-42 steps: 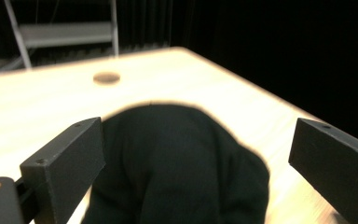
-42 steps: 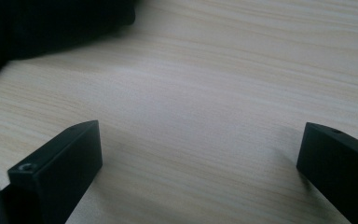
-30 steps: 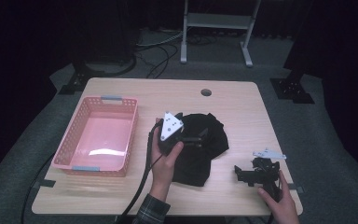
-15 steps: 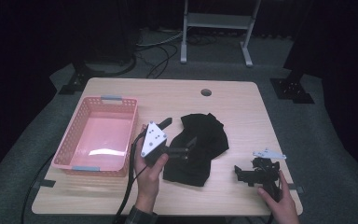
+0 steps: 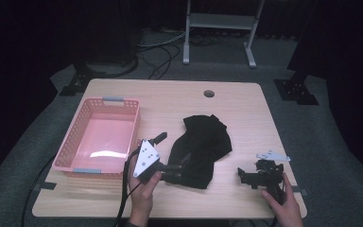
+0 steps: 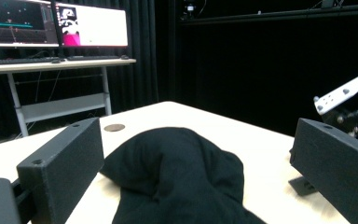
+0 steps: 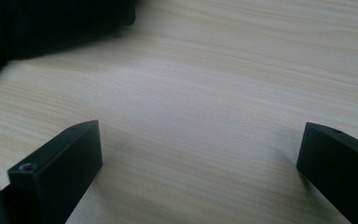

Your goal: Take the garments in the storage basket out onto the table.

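the left gripper (image 5: 172, 153) sits low at the near-left edge of the black cloth (image 5: 199, 150), its jaws spread wide with nothing clamped between them. in the left gripper view the cloth (image 6: 177, 177) lies heaped on the table between and just ahead of the two jaws, reaching down to the bottom of the view; whether either jaw touches the fabric cannot be told. the person's left hand (image 5: 144, 189) holds the gripper from below, and its cable trails off the near edge of the table (image 5: 179, 99).

the right gripper (image 5: 255, 174) rests at the near-right corner of the table, held by the right hand (image 5: 281, 203), well apart from the cloth. its jaws are also wide apart and empty; in the right gripper view bare wood lies between them, with the cloth's edge (image 7: 51, 23) dark at the upper left.

the cloth is crumpled in the middle of the table, slightly toward the near side. a pink basket (image 5: 75, 142) stands on the left side of the table, just beside the left gripper. a round hole (image 5: 209, 93) shows in the tabletop near the far edge.
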{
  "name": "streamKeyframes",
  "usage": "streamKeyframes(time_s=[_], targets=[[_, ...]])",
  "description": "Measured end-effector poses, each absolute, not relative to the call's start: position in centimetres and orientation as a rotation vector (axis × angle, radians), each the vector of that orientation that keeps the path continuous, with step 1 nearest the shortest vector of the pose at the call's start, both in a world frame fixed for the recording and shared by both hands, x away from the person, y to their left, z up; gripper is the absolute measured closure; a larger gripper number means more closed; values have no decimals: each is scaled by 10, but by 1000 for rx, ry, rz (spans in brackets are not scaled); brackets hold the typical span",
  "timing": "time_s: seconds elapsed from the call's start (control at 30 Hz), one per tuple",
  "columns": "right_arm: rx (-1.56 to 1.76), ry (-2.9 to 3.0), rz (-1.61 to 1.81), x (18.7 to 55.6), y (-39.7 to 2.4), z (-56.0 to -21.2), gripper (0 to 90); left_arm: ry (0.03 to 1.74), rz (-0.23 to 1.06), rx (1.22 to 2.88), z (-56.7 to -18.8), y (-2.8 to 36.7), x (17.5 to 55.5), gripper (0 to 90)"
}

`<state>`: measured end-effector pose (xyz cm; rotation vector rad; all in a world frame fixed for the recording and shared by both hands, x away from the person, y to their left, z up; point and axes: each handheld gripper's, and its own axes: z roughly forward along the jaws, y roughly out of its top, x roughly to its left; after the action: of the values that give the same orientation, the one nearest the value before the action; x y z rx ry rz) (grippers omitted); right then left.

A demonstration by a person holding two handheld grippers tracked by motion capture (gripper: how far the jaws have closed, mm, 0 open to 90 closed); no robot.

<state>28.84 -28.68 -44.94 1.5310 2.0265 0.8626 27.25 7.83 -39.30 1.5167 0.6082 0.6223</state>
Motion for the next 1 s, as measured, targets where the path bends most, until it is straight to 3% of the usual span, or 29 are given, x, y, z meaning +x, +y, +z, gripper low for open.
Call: streamKeyframes(time_s=[1.0], targets=[[1531,2027,862,288,-287,-449,0,661,584,1529,-441,95,269,19]])
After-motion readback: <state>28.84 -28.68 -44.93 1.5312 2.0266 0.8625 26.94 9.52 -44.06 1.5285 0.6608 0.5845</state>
